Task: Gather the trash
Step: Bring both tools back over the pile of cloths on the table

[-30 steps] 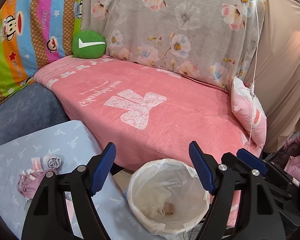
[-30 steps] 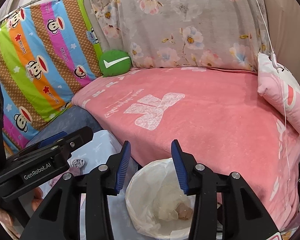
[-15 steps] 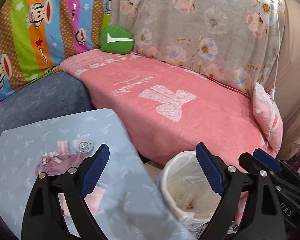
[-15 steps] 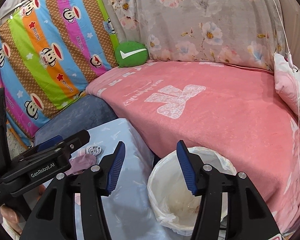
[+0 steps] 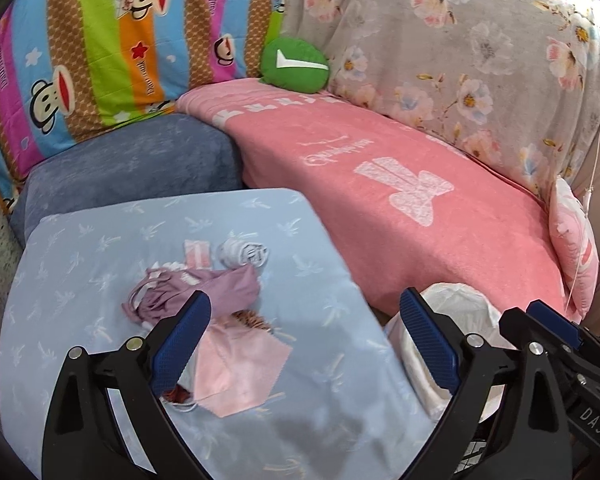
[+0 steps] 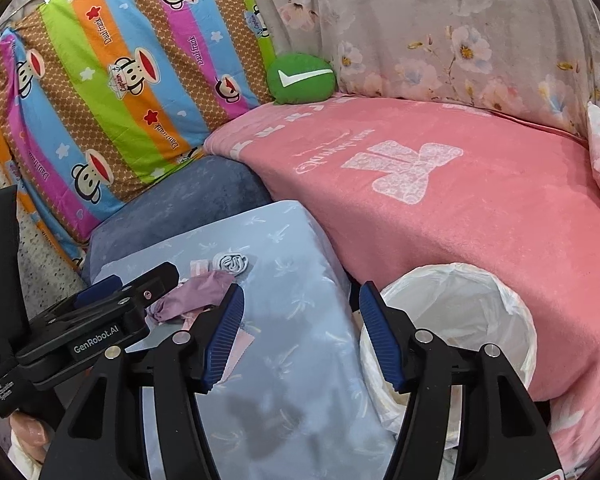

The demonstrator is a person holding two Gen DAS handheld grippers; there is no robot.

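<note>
Trash lies on a light blue cushioned surface (image 5: pixel 80 280): a crumpled purple mask (image 5: pixel 204 292), a pink mask (image 5: pixel 236 376), a rolled white wrapper (image 5: pixel 246 254) and a small pink-striped packet (image 5: pixel 198 254). My left gripper (image 5: pixel 304 340) is open and empty, hovering just above and in front of the pile. A bin with a white liner (image 6: pixel 460 316) stands to the right, between the blue surface and the pink sofa; its rim shows in the left wrist view (image 5: pixel 456 312). My right gripper (image 6: pixel 300 336) is open and empty, between the blue surface and the bin.
A pink blanket (image 5: pixel 400 200) covers the sofa, with a green round cushion (image 5: pixel 294 66) at the back and a pink pillow (image 5: pixel 576 256) at the right. A dark blue cushion (image 5: pixel 132 168) sits behind the blue surface. The left gripper's body (image 6: pixel 88 320) shows in the right wrist view.
Both grippers have swung left, away from over the bin toward the blue surface. The trash pile has come into full view under the left gripper. Both stay open.
</note>
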